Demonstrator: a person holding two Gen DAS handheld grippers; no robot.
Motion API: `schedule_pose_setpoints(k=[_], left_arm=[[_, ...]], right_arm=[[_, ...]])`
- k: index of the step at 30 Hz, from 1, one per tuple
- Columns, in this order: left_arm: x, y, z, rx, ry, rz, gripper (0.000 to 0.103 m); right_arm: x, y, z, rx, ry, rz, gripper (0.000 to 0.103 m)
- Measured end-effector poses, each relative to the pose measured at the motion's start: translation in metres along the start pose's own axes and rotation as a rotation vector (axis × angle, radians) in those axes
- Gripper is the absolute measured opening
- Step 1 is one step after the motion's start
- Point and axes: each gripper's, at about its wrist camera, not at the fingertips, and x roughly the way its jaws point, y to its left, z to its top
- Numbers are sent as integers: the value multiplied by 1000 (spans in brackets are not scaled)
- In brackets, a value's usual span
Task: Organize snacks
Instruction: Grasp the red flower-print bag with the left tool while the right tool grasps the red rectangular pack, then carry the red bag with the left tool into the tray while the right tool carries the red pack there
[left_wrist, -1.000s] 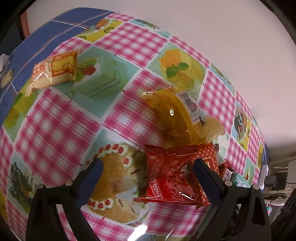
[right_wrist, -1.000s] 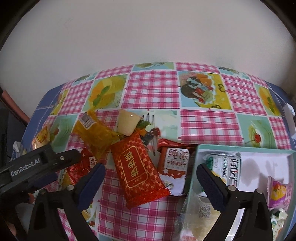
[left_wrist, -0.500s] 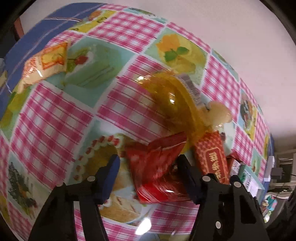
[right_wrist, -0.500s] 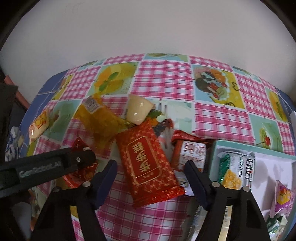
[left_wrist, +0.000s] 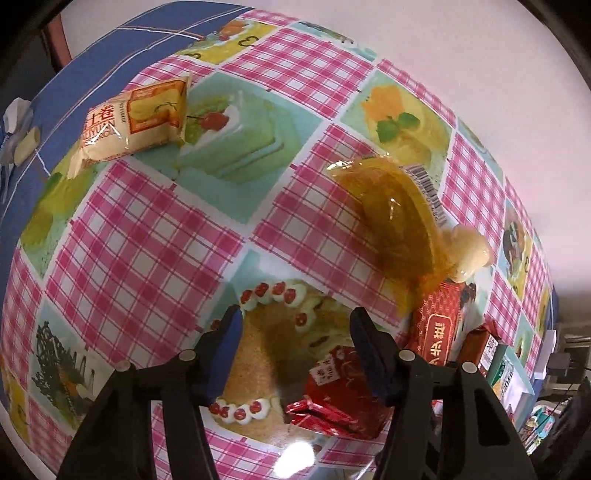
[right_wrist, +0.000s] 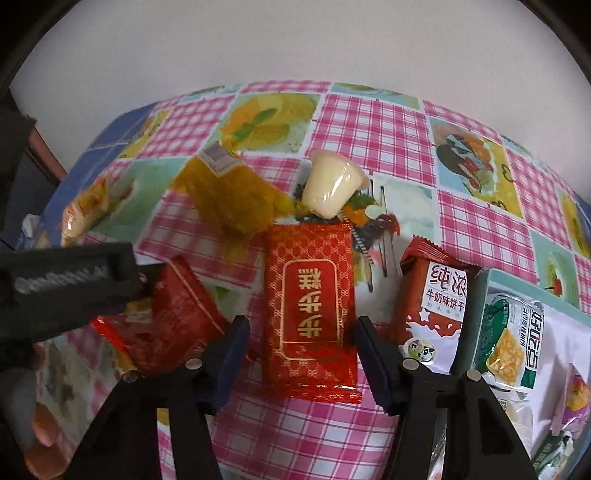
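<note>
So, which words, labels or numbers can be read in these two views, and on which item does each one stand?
"步步糕": long red packet, gold frame, upside down to the camera.
"纯浓" and "牛奶味饼干": red and white biscuit packet.
"士巻": yellow roll packet; Latin line beneath too blurred.
Barcode: clear orange wrapper; digits too small.
Green and white packet in the tray: letters unreadable.
Crumpled red packet at the left gripper: label blurred.

home | dessert-print checked tablecloth (left_wrist: 140, 258) | plain white wall (right_wrist: 295, 44)
</note>
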Motion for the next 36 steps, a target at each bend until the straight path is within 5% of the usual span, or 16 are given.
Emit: schedule_pose_setpoints(k=[16, 36], left_arm=[[-13, 16, -4, -56, 38, -81, 73], [-39, -10, -58, 45, 65, -122, 74]], right_arm=[[3, 9, -10, -41, -13, -64, 53], [-17, -2, -44, 43, 60, -75, 53]])
